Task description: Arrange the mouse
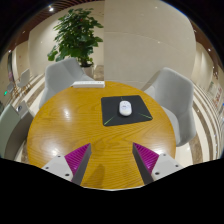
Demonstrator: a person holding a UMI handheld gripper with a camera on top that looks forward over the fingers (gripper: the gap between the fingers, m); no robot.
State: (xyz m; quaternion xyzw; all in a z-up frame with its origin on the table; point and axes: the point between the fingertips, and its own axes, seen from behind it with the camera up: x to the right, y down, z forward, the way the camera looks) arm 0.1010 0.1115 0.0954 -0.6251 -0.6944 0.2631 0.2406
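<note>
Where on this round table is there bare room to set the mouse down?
The table is bare wood between the open tool and the mouse pad, and left of the pad. The mouse occupies the pad's middle; a flat item lies at the far edge.

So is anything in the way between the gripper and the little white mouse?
Nothing visible. The gripper is open, and only bare wooden table lies between its fingers and the white mouse, which sits on the dark mouse pad beyond them. The chairs stand around the table, off to the sides.
</note>
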